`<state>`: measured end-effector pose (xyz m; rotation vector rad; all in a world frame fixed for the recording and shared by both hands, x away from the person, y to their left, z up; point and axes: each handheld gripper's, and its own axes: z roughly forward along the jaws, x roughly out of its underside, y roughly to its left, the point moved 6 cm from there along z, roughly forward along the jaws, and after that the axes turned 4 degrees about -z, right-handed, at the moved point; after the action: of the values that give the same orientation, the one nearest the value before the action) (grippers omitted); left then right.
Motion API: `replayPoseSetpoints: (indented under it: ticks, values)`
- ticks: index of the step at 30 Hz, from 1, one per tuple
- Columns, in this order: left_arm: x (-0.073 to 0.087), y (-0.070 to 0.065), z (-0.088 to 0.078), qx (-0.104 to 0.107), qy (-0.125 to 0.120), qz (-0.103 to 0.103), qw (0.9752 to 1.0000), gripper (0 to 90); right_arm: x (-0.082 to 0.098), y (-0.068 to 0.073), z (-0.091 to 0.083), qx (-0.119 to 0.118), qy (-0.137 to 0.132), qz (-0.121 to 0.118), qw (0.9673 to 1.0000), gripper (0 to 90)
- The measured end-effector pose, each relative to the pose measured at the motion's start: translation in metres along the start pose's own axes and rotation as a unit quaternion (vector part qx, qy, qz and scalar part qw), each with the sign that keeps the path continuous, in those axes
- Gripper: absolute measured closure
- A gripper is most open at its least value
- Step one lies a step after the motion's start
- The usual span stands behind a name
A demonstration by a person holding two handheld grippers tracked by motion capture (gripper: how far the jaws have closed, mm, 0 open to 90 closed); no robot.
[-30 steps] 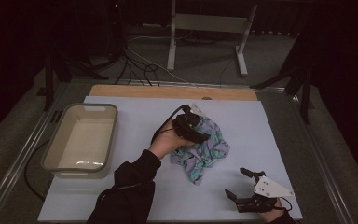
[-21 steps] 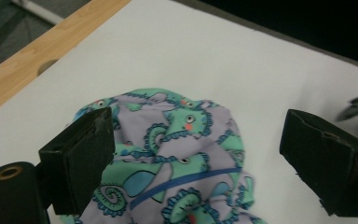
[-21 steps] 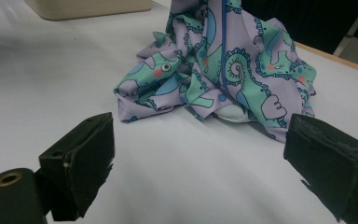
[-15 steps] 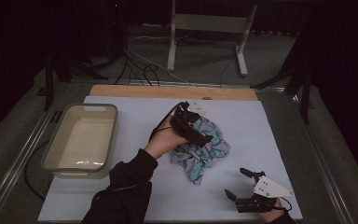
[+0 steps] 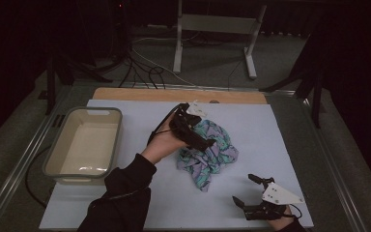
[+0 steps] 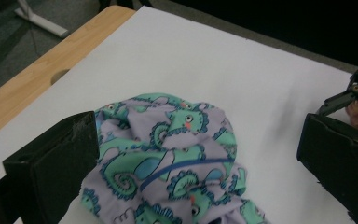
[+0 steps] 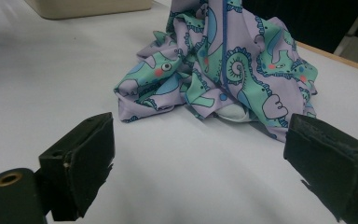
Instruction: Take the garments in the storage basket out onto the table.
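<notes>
1. The left gripper (image 5: 211,143) hangs over the crumpled cloth (image 5: 207,150) near the middle of the counter (image 5: 140,193), held by the left hand (image 5: 166,140); its jaws have just been opening and now stand wide, with nothing clamped between them
2. In the left gripper view the 2 black jaws stand at either side of the cloth (image 6: 168,158), which lies below and between them, pads clear of the fabric
3. The cloth is lilac with green seahorse figures and a blue stripe, bunched in a loose heap on the white sheet
4. The right gripper (image 5: 251,193) rests low at the near right edge of the counter, jaws spread wide and holding nothing, pointed toward the cloth (image 7: 223,70), which lies apart from it
5. A pale plastic tub (image 5: 58,159) stands at the left of the counter, well apart from the cloth
6. A wooden strip (image 5: 125,94) runs along the far edge
</notes>
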<state>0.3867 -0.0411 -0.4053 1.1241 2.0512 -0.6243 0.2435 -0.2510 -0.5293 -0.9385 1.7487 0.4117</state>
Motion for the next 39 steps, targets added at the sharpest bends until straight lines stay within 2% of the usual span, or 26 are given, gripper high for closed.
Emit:
replayPoseSetpoints:
  ticks: [14,24,36,39]
  values:
    - [0.008,0.004,-0.019,-0.018,-0.012,-0.004,0.9997,0.0,-0.001,0.001,0.002,-0.002,0.000,-0.006,1.0000,9.0]
    - [0.023,0.005,-0.031,-0.026,-0.022,-0.012,0.9994,0.0,-0.002,0.002,0.002,-0.004,-0.002,-0.005,1.0000,9.0]
    - [0.060,0.002,-0.032,-0.026,-0.009,-0.016,0.9995,0.0,-0.002,0.003,0.003,-0.004,0.000,-0.006,1.0000,9.0]
    - [0.068,0.000,-0.032,-0.026,-0.006,-0.010,0.9996,0.0,-0.002,0.003,0.003,-0.004,0.001,-0.007,1.0000,9.0]
